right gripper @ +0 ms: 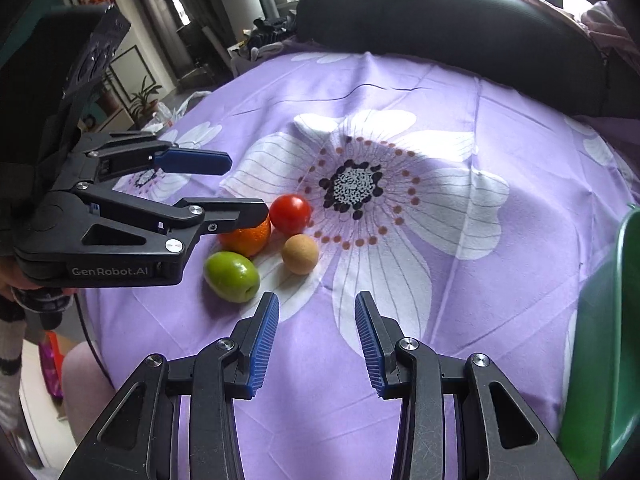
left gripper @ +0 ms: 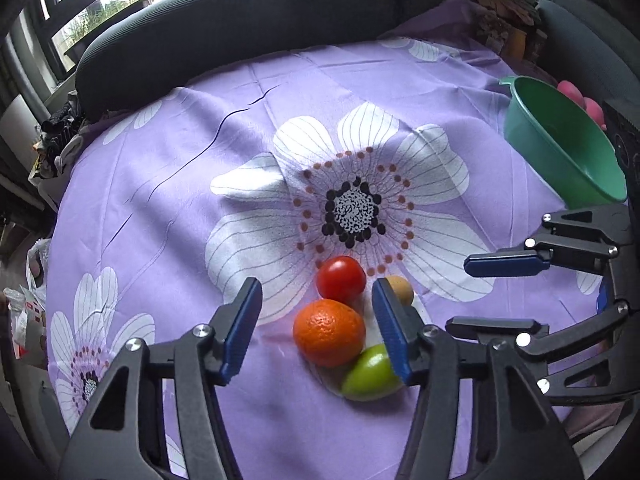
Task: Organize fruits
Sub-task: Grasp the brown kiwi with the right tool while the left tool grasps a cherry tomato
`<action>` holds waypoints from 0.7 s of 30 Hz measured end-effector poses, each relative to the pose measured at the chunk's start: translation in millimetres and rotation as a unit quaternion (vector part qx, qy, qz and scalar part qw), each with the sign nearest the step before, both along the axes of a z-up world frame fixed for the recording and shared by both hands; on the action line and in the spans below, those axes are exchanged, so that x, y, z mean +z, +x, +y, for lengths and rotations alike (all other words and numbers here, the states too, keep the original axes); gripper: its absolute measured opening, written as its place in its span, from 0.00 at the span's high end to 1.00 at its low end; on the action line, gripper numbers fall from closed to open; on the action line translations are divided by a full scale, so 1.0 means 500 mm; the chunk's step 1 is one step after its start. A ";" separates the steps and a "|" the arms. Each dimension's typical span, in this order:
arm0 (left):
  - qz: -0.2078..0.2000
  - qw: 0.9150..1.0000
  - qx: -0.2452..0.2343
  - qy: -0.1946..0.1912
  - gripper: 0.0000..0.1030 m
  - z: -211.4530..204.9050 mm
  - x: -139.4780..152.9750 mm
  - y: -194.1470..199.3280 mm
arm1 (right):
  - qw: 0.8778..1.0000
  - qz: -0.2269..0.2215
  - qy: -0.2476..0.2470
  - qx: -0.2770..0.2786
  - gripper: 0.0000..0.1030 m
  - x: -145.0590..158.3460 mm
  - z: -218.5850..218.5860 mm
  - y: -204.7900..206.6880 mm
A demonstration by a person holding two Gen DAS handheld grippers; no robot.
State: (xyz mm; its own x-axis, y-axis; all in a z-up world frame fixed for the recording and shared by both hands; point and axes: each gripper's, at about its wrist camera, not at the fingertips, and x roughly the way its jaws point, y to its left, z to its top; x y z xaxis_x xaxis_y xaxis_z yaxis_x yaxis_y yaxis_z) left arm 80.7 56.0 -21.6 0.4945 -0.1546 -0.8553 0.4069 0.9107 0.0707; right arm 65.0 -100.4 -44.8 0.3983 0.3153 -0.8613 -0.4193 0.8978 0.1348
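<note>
Four fruits cluster at the lower edge of the big white flower (left gripper: pixel 352 208) printed on a purple cloth (left gripper: pixel 168 184). In the left wrist view, the left gripper (left gripper: pixel 316 328) hangs over them with its jaws apart, gripping nothing; the orange (left gripper: pixel 329 332) sits between its blue pads (left gripper: pixel 240 332), the red tomato (left gripper: pixel 341 280) just beyond toward the flower's centre, the green fruit (left gripper: pixel 374 376) and the small tan fruit (left gripper: pixel 402 289) partly behind its right finger. The right gripper (left gripper: pixel 480 292) reaches in from the flower's right, below a green bowl (left gripper: pixel 560 148).

In the right wrist view, the right gripper (right gripper: pixel 316 340) stands unclenched and empty over the flower's lower petals, the green fruit (right gripper: pixel 231 276), tan fruit (right gripper: pixel 300 254), tomato (right gripper: pixel 290 213) and orange (right gripper: pixel 250 240) ahead and to its left. The left gripper (right gripper: pixel 244 188) straddles the orange.
</note>
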 end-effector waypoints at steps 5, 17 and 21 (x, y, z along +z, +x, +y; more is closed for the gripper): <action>0.015 0.999 -0.032 0.027 0.46 -0.013 -0.011 0.016 | 1.000 0.008 -0.004 0.005 0.61 -0.019 0.015 0.023; 0.065 0.997 -0.047 -0.010 0.60 -0.017 -0.046 0.060 | 0.999 0.023 -0.035 0.035 0.61 -0.044 0.062 0.071; 0.070 0.996 -0.050 -0.028 0.68 -0.017 -0.052 0.070 | 0.998 0.020 -0.039 0.040 0.61 -0.045 0.066 0.083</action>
State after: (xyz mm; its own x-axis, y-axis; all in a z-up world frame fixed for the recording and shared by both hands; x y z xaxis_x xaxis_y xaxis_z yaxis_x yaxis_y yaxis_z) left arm 115.9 47.6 -47.5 0.3518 -0.2459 -0.9032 0.4973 0.8665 -0.0422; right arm 106.3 -67.4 -67.4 0.3398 0.2768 -0.8988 -0.4866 0.8696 0.0838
